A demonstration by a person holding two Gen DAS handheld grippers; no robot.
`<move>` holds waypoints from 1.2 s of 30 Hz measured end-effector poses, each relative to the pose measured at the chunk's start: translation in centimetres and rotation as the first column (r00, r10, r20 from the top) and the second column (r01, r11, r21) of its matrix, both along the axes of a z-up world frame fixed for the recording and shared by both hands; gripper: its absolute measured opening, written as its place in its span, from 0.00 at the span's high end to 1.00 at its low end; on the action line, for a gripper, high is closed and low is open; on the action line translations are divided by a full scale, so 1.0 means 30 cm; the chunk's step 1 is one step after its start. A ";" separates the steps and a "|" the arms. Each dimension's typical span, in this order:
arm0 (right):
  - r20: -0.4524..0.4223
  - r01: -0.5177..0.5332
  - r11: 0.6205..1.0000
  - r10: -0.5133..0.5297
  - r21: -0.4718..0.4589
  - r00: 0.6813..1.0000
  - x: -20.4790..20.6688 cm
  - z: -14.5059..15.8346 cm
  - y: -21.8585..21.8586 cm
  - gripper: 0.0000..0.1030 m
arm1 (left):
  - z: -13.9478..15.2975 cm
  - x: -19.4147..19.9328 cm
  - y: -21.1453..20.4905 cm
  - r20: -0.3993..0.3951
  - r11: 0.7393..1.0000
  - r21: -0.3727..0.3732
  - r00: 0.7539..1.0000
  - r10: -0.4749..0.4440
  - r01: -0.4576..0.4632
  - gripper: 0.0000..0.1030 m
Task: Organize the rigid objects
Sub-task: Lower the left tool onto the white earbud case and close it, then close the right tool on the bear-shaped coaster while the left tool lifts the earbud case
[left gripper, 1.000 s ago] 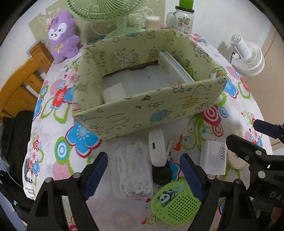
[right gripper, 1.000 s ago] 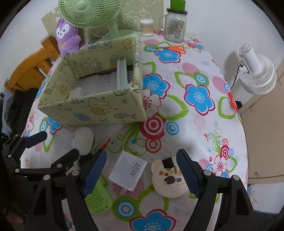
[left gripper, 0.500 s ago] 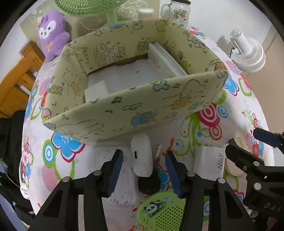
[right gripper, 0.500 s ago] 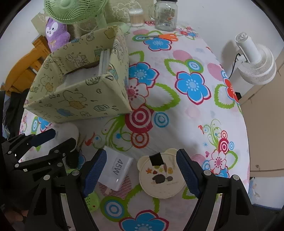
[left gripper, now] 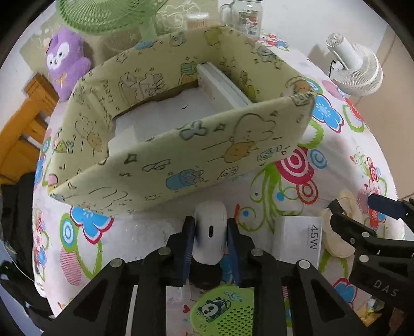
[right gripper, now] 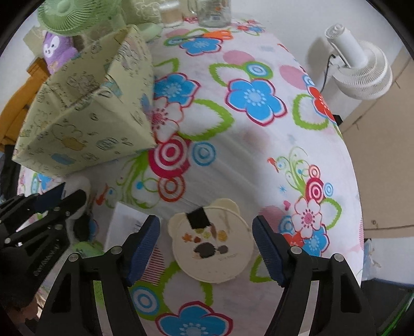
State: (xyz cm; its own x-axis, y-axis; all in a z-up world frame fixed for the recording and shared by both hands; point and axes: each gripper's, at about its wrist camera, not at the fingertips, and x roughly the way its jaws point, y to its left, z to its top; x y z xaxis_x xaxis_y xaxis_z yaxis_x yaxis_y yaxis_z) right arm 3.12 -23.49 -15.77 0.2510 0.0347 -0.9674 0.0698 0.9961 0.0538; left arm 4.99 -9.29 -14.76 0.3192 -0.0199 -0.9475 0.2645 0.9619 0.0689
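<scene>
My left gripper [left gripper: 210, 234] is shut on a white oval case [left gripper: 211, 219] with a charging port, which lies on the flowered tablecloth [left gripper: 297, 181] just in front of the pale green fabric box [left gripper: 181, 160]. A white 45W charger [left gripper: 297, 237] lies to its right. My right gripper [right gripper: 205, 223] points down over a cream bear-shaped disc [right gripper: 222, 261]. Its jaws are closing with the disc between them, and the pads [right gripper: 143, 243] stand just off its rim. The box [right gripper: 85, 129] and my left gripper [right gripper: 62, 199] show at the left of the right wrist view.
A green panda item [left gripper: 222, 310] lies under my left gripper. Behind the box are a green fan [left gripper: 108, 15], a purple plush [left gripper: 64, 62] and a glass jar [left gripper: 248, 15]. Orange scissors [right gripper: 214, 35] lie far back. A white fan [right gripper: 362, 72] stands off the table's right edge.
The left jaws have closed from wide open onto the white case. The right gripper has sunk and shifted right, from over the charger and disc to straddling the disc alone.
</scene>
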 end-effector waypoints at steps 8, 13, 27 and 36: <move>-0.040 -0.052 0.996 0.050 -0.069 0.998 -0.019 -0.062 0.040 0.25 | -0.001 -0.007 -0.012 -0.004 1.000 -0.013 1.000 -0.003 0.003 0.77; -0.036 -0.040 0.997 0.037 -0.068 0.999 -0.029 -0.091 0.039 0.22 | -0.045 0.008 -0.003 -0.051 1.000 -0.003 0.998 0.025 -0.025 0.76; 0.024 -0.022 1.000 0.022 -0.019 0.999 0.017 -0.025 0.023 0.26 | -0.060 0.009 -0.007 -0.086 0.997 -0.040 0.994 0.064 -0.068 0.80; 0.070 -0.058 0.998 0.060 -0.027 0.996 0.046 0.059 0.041 0.26 | 0.033 -0.015 -0.031 -0.041 0.996 -0.058 0.997 0.059 -0.062 0.80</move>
State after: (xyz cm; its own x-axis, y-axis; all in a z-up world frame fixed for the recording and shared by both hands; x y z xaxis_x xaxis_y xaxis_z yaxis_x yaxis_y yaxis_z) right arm 4.50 -22.24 -14.01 0.3168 0.0270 -0.9481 0.0081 0.9995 0.0312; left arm 4.55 -10.22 -13.77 0.2842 -0.0576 -0.9570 0.2072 0.9783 0.0026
